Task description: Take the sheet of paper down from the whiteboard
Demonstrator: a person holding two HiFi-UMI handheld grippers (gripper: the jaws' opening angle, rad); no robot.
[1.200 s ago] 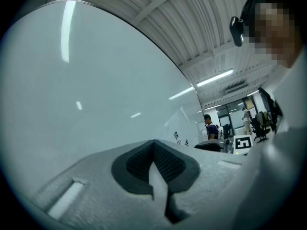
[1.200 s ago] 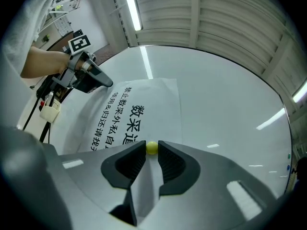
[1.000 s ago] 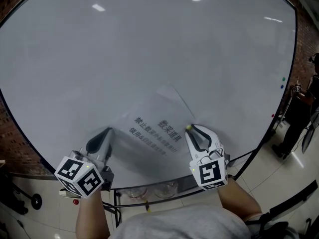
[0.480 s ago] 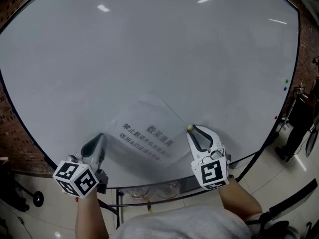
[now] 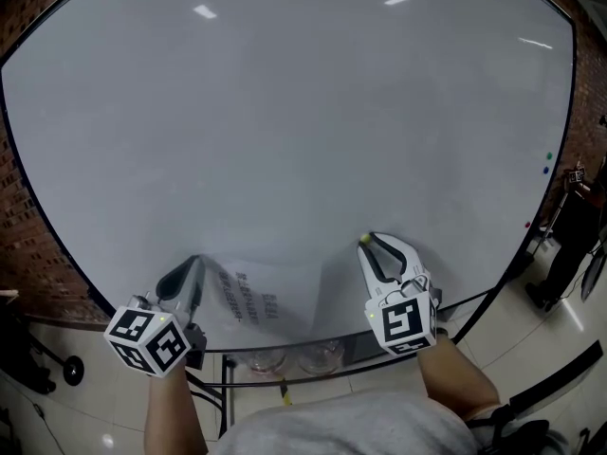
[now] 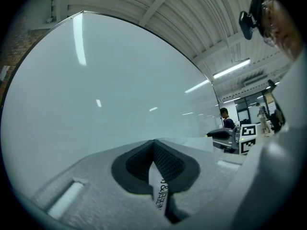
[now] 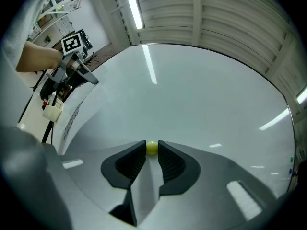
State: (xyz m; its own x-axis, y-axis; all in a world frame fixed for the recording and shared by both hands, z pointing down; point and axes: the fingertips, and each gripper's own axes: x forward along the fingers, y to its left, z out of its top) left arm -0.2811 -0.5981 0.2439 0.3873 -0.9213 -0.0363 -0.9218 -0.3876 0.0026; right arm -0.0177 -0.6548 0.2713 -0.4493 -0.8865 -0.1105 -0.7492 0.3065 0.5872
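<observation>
The sheet of paper [image 5: 258,298] with black print hangs curled off the whiteboard [image 5: 285,112] near its bottom edge. My left gripper [image 5: 193,265] is shut on the sheet's left edge; in the left gripper view a strip of printed paper [image 6: 161,196] is pinched between the closed pads. My right gripper [image 5: 367,244] stays at the board to the right of the sheet, jaws closed on a small yellow-green magnet ball [image 7: 151,148] at their tips. The right gripper view shows the sheet [image 7: 72,120] bowing away toward the left gripper [image 7: 90,78].
Small green [image 5: 548,156], blue [image 5: 545,170] and red [image 5: 527,224] magnets sit near the board's right edge. A tray rail with glass jars [image 5: 318,358] runs under the board. A person [image 5: 561,245] stands at the far right. Brick wall [image 5: 28,254] is on the left.
The sheet has come off the board and swung down and left with my left gripper; it now hangs curled and nearly edge-on. The right gripper has kept its place.
</observation>
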